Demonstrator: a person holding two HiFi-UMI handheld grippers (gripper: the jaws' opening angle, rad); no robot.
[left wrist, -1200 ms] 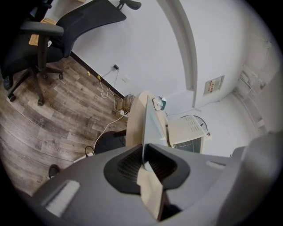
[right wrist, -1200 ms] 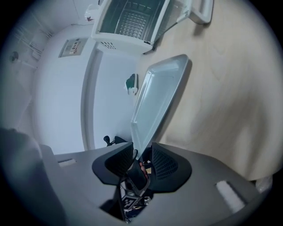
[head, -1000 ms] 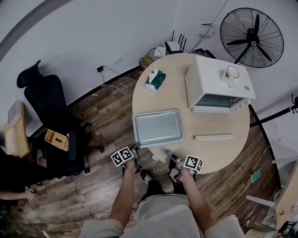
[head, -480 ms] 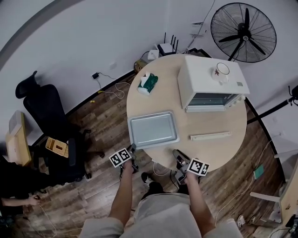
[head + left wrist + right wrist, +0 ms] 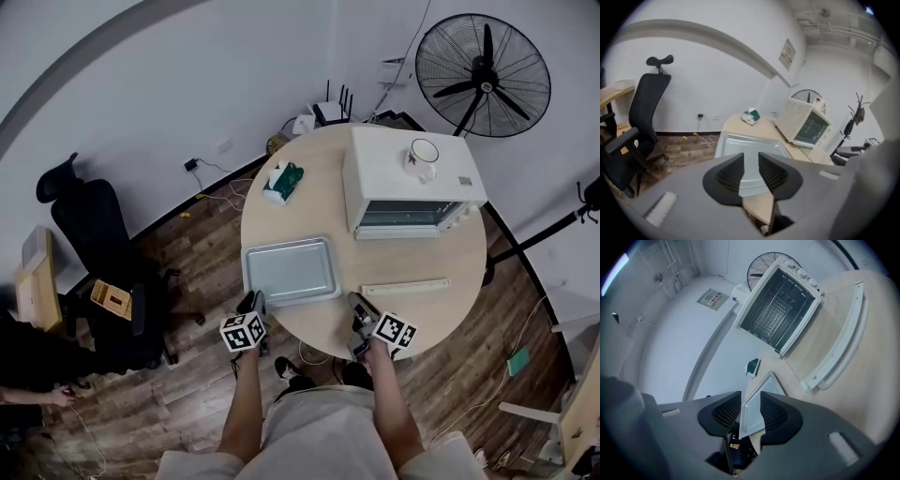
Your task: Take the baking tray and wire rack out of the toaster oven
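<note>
No lettering can be read anywhere. A wall notice [image 5: 787,52] hangs high on the white wall, its print too small to make out. A small grey label [image 5: 464,181] on top of the toaster oven [image 5: 394,164] may carry words, but they blur. The two marker cubes [image 5: 243,332] [image 5: 395,330] bear black-and-white square patterns, no letters.
</note>
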